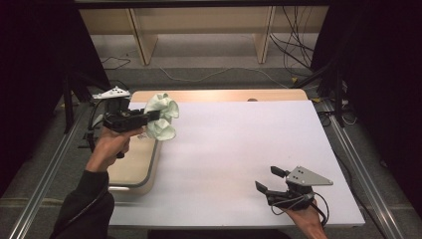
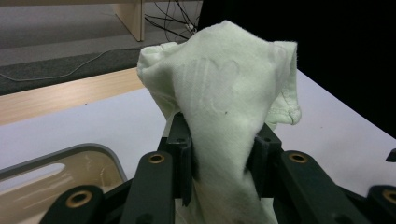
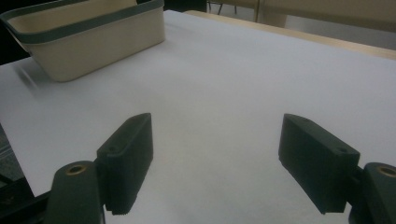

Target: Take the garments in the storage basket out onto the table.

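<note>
A pale green crumpled cloth hangs in the air over the far left of the table, above the right rim of a beige basin. My left gripper is shut on it. In the left gripper view the cloth bulges up between the two black jaws, which pinch its lower part, and the basin's rim lies below at the left. My right gripper rests near the table's front right with its jaws wide apart. Nothing lies between its fingers but bare white tabletop.
The white table has a wooden strip along its far edge. The basin stands at the table's left side. Wooden shelf legs and loose cables lie on the floor beyond. Metal rails run along both sides of the table.
</note>
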